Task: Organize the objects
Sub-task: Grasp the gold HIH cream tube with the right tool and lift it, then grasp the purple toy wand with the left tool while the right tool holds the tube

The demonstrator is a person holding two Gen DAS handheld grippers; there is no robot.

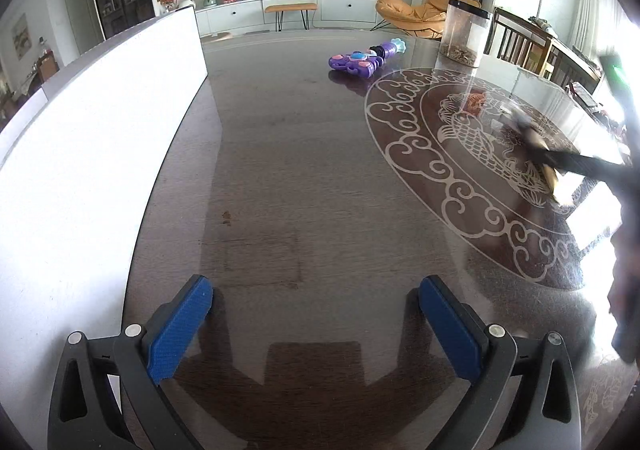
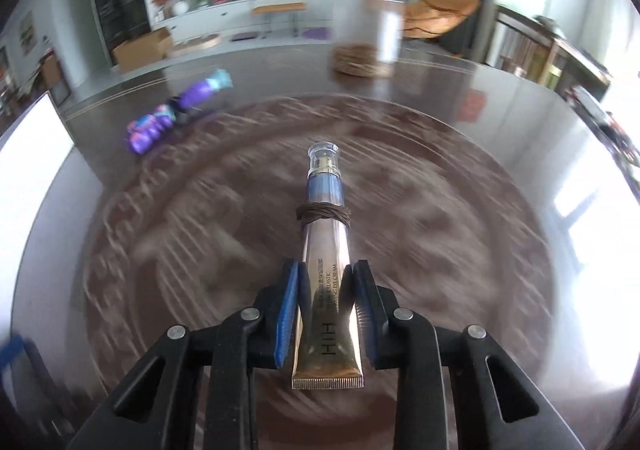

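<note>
My right gripper (image 2: pixel 325 274) is shut on a gold eye cream tube (image 2: pixel 326 250) with a blue neck, a clear cap and a brown band, held above the patterned glass turntable (image 2: pixel 460 250). The view is motion-blurred. A purple toy (image 2: pixel 176 114) lies on the table at the far left; it also shows in the left wrist view (image 1: pixel 366 58). My left gripper (image 1: pixel 316 290) is open and empty, low over the dark table (image 1: pixel 300 170). The right gripper with the tube appears blurred at the right edge of the left wrist view (image 1: pixel 560 162).
A white box (image 1: pixel 80 154) stands along the left side of the table. A clear jar (image 1: pixel 466 34) with a dark lid stands at the far side near the turntable (image 1: pixel 460 178). Chairs and a wooden bench lie beyond the table.
</note>
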